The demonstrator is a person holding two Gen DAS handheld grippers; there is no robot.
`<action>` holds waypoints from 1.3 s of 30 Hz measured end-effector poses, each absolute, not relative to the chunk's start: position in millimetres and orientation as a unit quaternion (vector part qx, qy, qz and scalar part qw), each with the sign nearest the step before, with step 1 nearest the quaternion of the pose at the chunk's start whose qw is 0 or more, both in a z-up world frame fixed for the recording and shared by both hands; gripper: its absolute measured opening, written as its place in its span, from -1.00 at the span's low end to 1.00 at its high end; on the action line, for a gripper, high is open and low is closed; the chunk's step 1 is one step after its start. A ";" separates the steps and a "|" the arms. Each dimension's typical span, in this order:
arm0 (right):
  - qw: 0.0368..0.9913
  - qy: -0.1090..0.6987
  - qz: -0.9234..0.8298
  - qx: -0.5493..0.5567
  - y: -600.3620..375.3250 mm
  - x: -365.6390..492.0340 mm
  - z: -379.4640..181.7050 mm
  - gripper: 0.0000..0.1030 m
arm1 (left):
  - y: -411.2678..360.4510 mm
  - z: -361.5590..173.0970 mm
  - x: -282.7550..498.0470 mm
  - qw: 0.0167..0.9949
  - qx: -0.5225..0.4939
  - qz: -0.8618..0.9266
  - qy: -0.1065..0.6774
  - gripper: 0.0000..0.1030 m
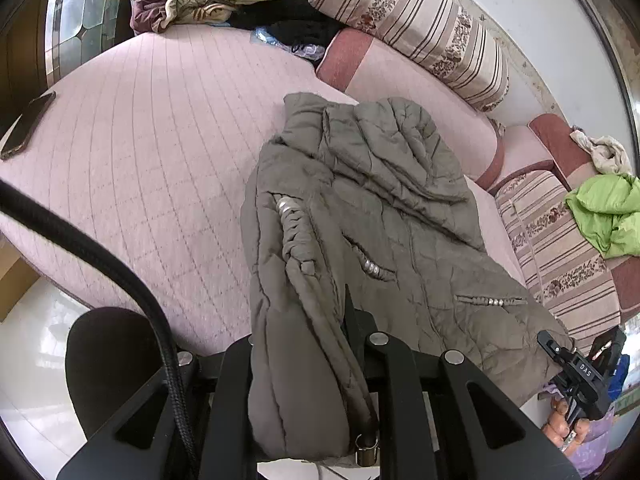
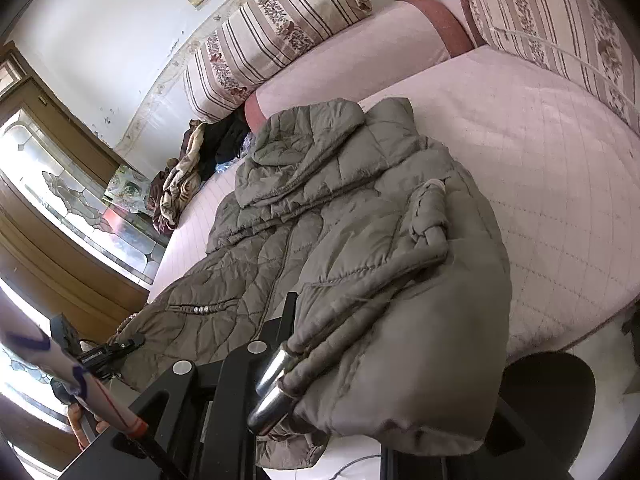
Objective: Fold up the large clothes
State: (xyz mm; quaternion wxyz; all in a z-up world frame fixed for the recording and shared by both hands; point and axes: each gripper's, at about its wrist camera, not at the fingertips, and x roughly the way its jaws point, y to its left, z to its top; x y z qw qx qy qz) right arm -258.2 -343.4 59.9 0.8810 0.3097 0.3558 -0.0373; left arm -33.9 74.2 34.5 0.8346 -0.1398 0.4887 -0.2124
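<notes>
step: both bottom corners of the gray coat [image 1: 360, 208] are pinched, left gripper [image 1: 320, 360], right gripper [image 2: 332, 344].
next: carry them to the collar.

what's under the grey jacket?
The grey jacket lies on the pink quilted mattress, its hem pinched in both tongs. Whatever else lies beneath is covered.

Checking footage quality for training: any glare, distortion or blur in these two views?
Left wrist view: strong fisheye bending, dark vignette corners, bright floor washed out. Right wrist view: same curvature, window blown out, glare on the jacket's metal toggles; foreground slightly soft.
</notes>
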 end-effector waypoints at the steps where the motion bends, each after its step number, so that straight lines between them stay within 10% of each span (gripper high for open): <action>1: 0.881 0.356 -0.037 0.309 -343.3 -255.5 62.5 -0.60 | 73.9 36.2 -32.1 0.835 -0.140 -0.212 0.488 -0.69; 39: 0.903 0.335 -0.054 0.263 -358.4 -160.5 127.2 -0.60 | 12.0 113.8 52.6 0.877 -0.049 -0.197 0.436 -0.69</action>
